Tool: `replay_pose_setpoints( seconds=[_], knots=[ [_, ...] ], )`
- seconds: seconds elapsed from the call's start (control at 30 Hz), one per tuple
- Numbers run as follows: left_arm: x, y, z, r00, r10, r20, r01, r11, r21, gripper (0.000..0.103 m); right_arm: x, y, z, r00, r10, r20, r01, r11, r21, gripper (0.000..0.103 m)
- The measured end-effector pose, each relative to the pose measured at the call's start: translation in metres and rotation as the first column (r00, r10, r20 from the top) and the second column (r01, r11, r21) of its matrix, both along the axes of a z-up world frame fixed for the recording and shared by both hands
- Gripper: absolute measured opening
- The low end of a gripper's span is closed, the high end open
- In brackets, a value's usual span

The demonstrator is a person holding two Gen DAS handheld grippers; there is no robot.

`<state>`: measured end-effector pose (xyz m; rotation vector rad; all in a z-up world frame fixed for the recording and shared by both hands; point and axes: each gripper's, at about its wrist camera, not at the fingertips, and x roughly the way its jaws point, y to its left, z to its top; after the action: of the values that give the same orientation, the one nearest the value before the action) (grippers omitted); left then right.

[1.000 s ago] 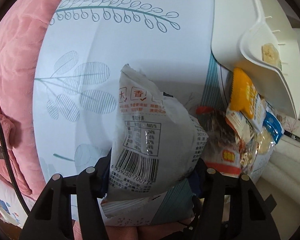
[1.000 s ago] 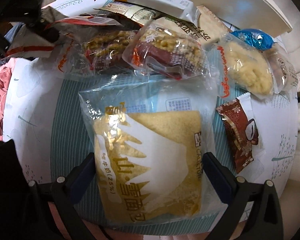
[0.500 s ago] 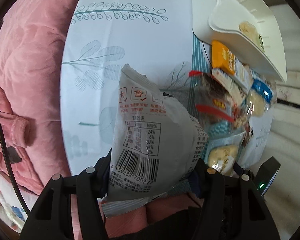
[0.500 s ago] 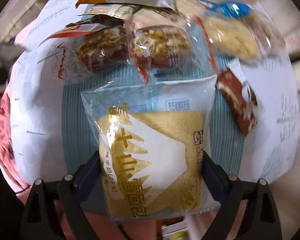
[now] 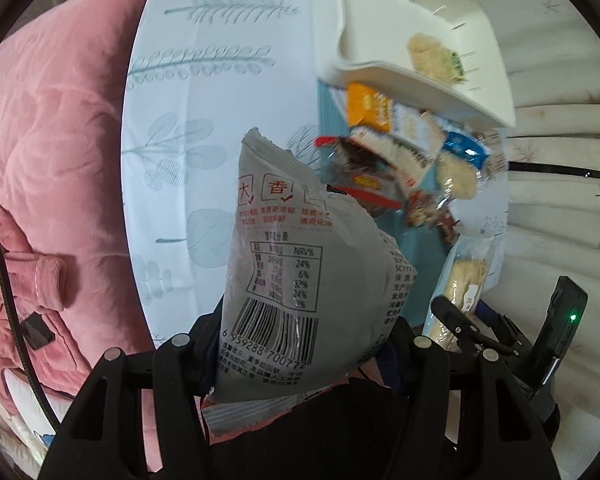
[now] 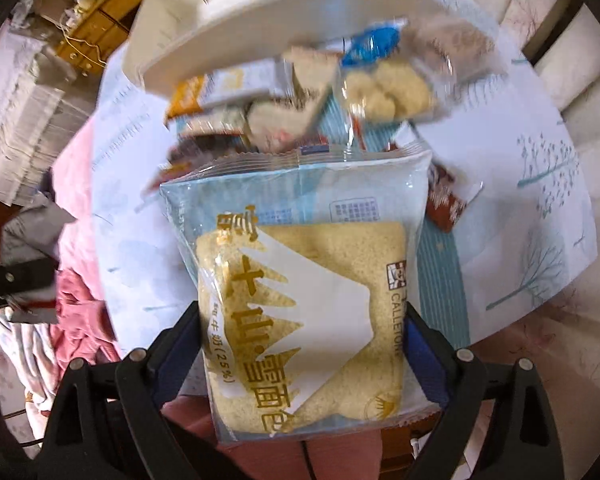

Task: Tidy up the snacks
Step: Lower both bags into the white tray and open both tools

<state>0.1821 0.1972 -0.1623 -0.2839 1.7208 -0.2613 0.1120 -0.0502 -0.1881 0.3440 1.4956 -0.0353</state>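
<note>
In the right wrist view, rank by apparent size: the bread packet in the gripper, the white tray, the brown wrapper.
1. Bread packet, though nearness inflates it.
2. White tray, partly cut off.
3. Brown wrapper, smallest.

We note open tablecloth (image 5: 220,92) left; snack pile (image 5: 412,160) and white tray (image 5: 380,12) block right.

Motion blur smears the snack pile (image 6: 320,92) beyond reading.
</note>
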Motion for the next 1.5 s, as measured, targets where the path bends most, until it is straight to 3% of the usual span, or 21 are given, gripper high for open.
replay_pose_setpoints(
  seconds=[0.43,0.77,1.13,1.37,1.5],
  knots=[
    [0.050,-0.045,0.053,0.993,0.049,0.103,-0.047,0.999,-0.023,0.060,0.069,-0.032,0.063,0.989,0.090,0.118,-0.095,0.995,0.042,0.093],
    [0.099,-0.087,0.072,0.977,0.116,0.181,-0.110,0.993,-0.042,0.060,0.132,-0.068,0.093,0.968,0.153,0.201,-0.160,0.987,0.019,0.093],
    [0.152,-0.127,0.060,0.936,0.228,0.267,-0.213,0.973,-0.087,0.060,0.188,-0.100,0.084,0.941,0.194,0.278,-0.200,0.980,-0.007,0.093],
    [0.170,-0.143,0.045,0.898,0.276,0.342,-0.252,0.961,-0.114,0.060,0.213,-0.114,0.069,0.921,0.194,0.338,-0.217,0.976,0.032,0.093],
    [0.174,-0.144,0.035,0.888,0.302,0.346,-0.275,0.953,-0.127,0.060,0.224,-0.117,0.063,0.917,0.188,0.351,-0.220,0.974,0.054,0.094]
  ],
)
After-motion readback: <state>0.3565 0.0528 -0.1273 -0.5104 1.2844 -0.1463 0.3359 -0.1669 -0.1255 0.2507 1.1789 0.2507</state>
